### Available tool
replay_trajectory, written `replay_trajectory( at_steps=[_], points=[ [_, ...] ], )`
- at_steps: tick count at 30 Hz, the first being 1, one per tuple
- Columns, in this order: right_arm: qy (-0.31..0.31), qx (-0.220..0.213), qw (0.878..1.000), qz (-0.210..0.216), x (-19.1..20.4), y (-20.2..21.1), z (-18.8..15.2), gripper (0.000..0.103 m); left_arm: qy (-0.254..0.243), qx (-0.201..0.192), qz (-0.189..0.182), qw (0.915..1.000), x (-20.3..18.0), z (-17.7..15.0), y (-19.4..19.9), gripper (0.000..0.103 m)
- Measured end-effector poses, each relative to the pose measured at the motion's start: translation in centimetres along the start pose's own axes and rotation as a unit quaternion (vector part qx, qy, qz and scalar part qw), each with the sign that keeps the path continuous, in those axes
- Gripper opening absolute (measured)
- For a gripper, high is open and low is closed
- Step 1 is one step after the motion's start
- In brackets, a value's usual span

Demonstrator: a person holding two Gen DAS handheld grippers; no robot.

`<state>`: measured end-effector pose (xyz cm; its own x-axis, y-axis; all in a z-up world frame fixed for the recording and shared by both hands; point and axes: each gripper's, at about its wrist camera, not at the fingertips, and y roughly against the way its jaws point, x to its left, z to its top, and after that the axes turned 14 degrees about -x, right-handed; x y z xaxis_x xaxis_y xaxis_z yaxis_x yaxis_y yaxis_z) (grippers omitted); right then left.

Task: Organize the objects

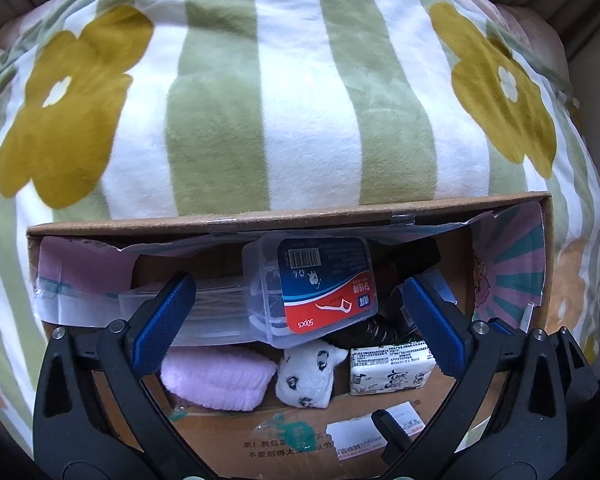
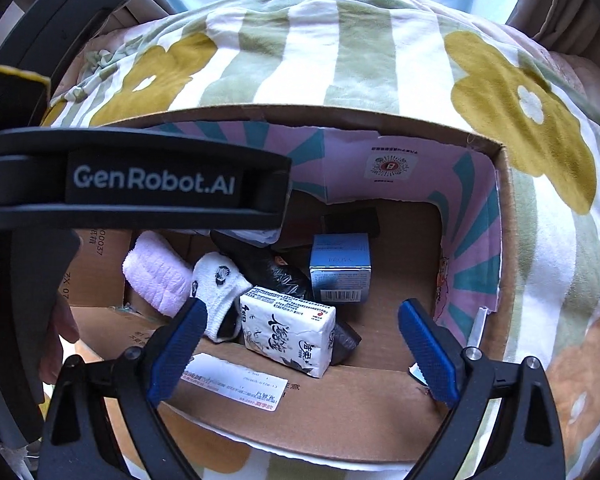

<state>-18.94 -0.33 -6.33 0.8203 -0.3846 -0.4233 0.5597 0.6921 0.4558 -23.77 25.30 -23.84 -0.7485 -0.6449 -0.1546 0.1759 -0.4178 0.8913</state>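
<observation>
Green-striped blanket [image 1: 268, 112], pink towel [image 1: 220, 380]

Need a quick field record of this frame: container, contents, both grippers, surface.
container: open cardboard box
surface: green-striped flower blanket
contents: floss pick case, pink towel, white sock, tissue pack, blue carton, black bag
left gripper: open, over the box, floss pick case between the fingers but not touched
right gripper: open, empty, aimed into the box near the tissue pack
</observation>
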Motion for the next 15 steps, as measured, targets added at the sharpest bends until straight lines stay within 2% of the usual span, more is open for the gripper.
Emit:
replay_trajectory(
  at_steps=[8, 15],
  points=[
    [0.014, -0.02, 1.0, 0.001, 1.0, 3.8, 0.6, 0.095, 0.003, -0.023, -0.008, 0.9997, 0.2, 0.8, 3.8, 0.103],
    [0.018, -0.059, 0.998, -0.001, 2.7, 8.8, 1.0, 0.096, -0.001, -0.053, 0.0, 0.9986, 0.6, 0.4, 10.3, 0.103]
  ],
)
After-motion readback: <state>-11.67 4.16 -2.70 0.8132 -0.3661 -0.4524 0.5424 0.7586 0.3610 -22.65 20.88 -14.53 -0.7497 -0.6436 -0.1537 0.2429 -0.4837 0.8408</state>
